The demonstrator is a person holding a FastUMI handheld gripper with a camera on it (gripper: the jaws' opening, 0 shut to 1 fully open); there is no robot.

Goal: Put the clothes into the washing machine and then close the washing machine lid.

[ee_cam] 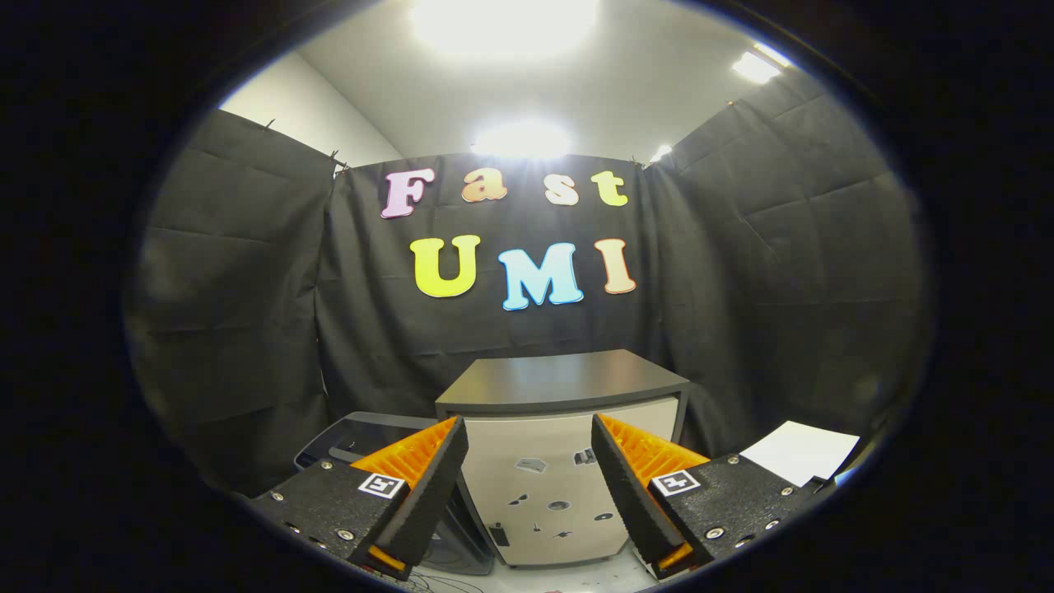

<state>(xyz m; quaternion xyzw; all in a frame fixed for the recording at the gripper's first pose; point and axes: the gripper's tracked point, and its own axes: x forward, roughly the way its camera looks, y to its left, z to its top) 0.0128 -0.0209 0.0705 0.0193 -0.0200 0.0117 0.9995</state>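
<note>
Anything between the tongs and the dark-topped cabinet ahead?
Nothing visible. The tongs are open and empty, and the dark-topped cabinet stands straight beyond their gap. A dark unit sits beside it, partly hidden behind one finger.

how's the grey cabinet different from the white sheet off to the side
The grey cabinet is a boxy upright unit with a dark top, straight beyond the open, empty claw. The white sheet is thin, flat and pale, lying beyond the right finger. The cabinet's front carries small stickers; the sheet looks blank.

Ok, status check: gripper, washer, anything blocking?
Gripper open, holding nothing. Washing machine beyond the fingers, dark lid down. Nothing between the fingers and the machine.
</note>
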